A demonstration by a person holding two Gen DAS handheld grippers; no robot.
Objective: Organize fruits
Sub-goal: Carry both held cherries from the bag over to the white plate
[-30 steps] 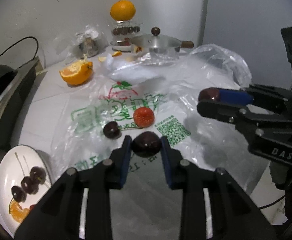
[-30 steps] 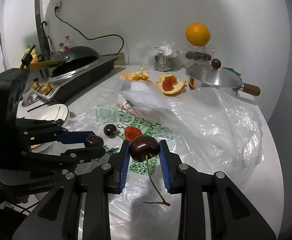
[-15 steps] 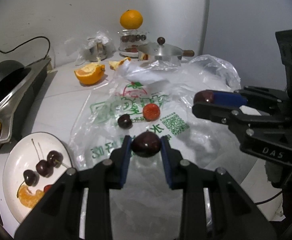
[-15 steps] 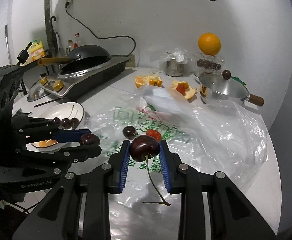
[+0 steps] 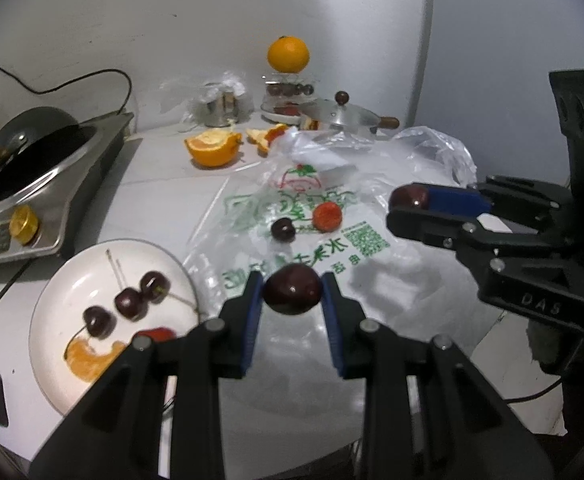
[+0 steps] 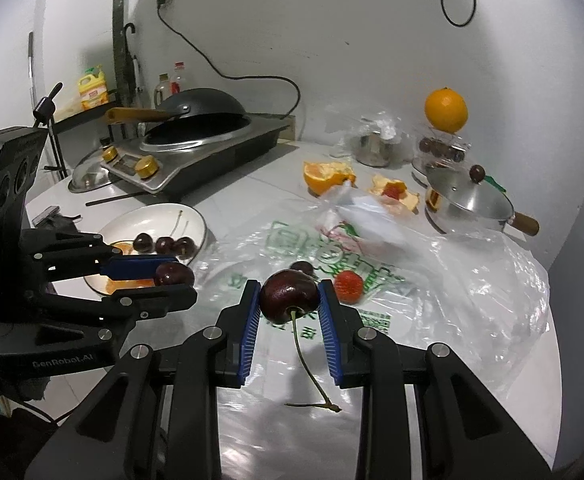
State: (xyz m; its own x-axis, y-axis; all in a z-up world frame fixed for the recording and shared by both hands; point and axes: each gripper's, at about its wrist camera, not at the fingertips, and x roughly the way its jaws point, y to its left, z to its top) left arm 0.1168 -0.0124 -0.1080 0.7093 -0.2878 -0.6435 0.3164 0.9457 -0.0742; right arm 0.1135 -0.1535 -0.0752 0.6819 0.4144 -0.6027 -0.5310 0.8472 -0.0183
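White counter (image 5: 164,184), both tools gripping cherries

Glossy dark cherry (image 6: 289,297); crinkled clear plastic bag (image 6: 451,272); shiny metal pot lid (image 6: 467,196) with wooden knob; smooth white plate (image 5: 72,280); matt black plastic hand-held gripper (image 6: 289,300)

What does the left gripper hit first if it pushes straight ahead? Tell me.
Probably the plastic bag just ahead of the left gripper, near the loose cherry lying on it; depth is uncertain.
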